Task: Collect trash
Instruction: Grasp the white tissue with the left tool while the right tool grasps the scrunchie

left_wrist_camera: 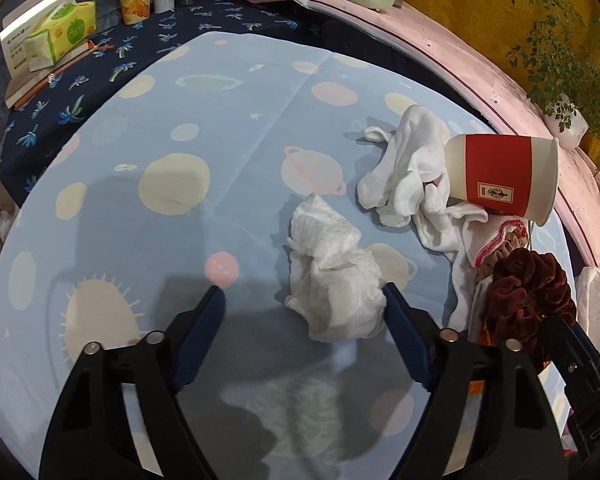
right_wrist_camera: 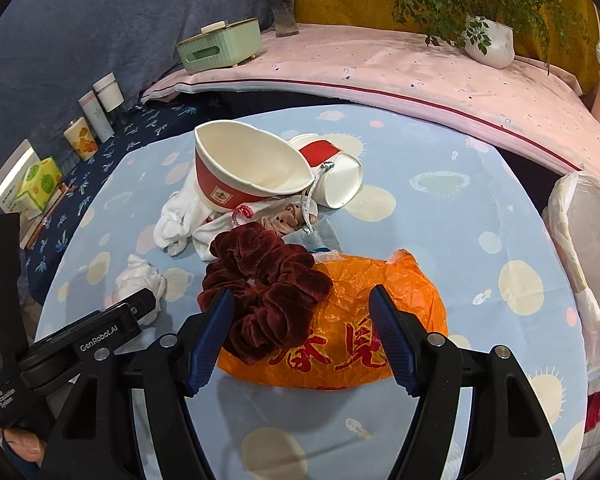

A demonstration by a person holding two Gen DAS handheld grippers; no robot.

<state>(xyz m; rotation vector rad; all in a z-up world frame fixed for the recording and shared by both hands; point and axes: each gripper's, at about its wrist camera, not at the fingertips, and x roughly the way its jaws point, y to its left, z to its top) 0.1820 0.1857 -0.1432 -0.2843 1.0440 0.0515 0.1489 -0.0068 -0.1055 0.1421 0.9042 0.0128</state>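
Note:
A crumpled white tissue (left_wrist_camera: 332, 280) lies on the pale blue planet-print cloth (left_wrist_camera: 220, 160). My left gripper (left_wrist_camera: 304, 300) stands open around it, the right finger beside the tissue and the left finger well apart from it. My right gripper (right_wrist_camera: 302, 298) is open over a dark red velvet scrunchie (right_wrist_camera: 268, 280) and an orange plastic bag (right_wrist_camera: 360, 320), both lying between its fingers. Behind them a squashed red-and-white paper cup (right_wrist_camera: 244, 176) rests on white fabric (right_wrist_camera: 180, 224), with a second cup (right_wrist_camera: 332, 176) on its side.
A plastic-lined container (right_wrist_camera: 580, 240) stands at the cloth's right edge. A raised pink-covered ledge (right_wrist_camera: 380, 72) behind carries a green tissue box (right_wrist_camera: 220, 48) and a potted plant (right_wrist_camera: 492, 40). A tissue pack (left_wrist_camera: 60, 32) and tumblers (right_wrist_camera: 100, 108) line the far left.

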